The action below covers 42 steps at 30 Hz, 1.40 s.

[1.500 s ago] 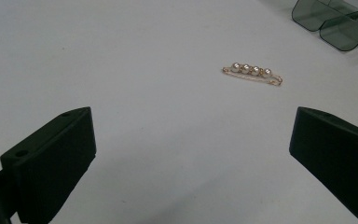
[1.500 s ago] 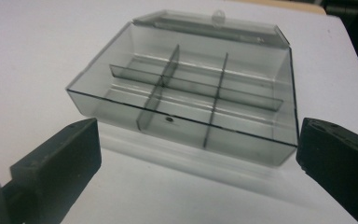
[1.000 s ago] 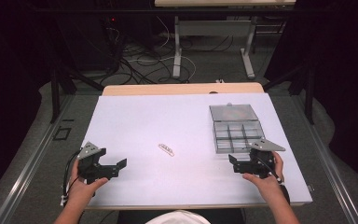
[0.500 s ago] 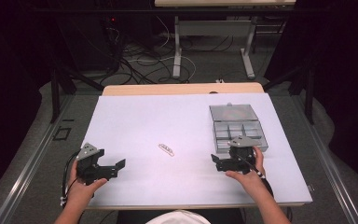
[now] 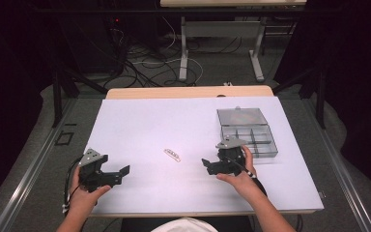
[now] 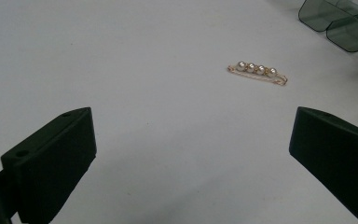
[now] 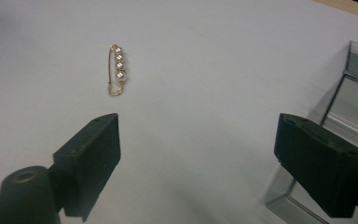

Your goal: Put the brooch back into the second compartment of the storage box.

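The left gripper (image 5: 117, 173) rests low on the white worktop (image 5: 140, 125), jaws wide apart. A gold pin with four pearls (image 5: 172, 154) lies mid-worktop (untouched). The right gripper (image 5: 206, 164), jaws also spread, sits just beside the clear compartment box (image 5: 251, 133).

Both tongs are black, blocky tools, each topped by a grey three-cornered plate pierced with small holes. The left tongs (image 5: 118, 173) trail a thin cable near the wrist; the right tongs (image 5: 207, 164) do likewise. Up close, the jaws are matte black rectangular pads with small screw holes. The person's forearms are bare; a white garment shows at the bottom edge.
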Each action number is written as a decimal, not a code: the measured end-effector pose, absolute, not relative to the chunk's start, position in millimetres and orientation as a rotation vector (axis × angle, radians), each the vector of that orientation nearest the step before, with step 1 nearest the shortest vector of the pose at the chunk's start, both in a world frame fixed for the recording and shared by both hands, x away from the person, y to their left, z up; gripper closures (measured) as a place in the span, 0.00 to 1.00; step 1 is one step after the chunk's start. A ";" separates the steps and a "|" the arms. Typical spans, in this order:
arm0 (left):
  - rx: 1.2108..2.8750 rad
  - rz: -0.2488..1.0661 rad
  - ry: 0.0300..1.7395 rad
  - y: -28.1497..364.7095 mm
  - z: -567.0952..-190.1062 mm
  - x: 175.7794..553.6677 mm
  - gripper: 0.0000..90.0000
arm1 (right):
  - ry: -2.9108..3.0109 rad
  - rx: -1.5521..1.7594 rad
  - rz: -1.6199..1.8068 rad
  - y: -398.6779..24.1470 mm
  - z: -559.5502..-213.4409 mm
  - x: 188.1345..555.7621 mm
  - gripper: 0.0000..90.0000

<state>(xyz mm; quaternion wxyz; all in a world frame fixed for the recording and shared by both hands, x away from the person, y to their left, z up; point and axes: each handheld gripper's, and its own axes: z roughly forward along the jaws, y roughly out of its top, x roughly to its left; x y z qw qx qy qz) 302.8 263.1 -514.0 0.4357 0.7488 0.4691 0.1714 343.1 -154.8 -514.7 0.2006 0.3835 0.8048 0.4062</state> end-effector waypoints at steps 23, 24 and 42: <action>1.870 0.417 1.156 261.8 -514.7 303.9 0.01 | 2.388 0.958 1.126 -91.0 -512.7 375.3 0.26; 1.870 0.417 1.156 261.9 -514.6 303.9 0.01 | 2.397 0.960 1.118 -89.5 -511.8 376.8 0.28; 1.872 0.416 1.163 263.7 -514.4 303.9 0.02 | 2.446 0.974 1.058 -58.0 -512.4 396.8 0.32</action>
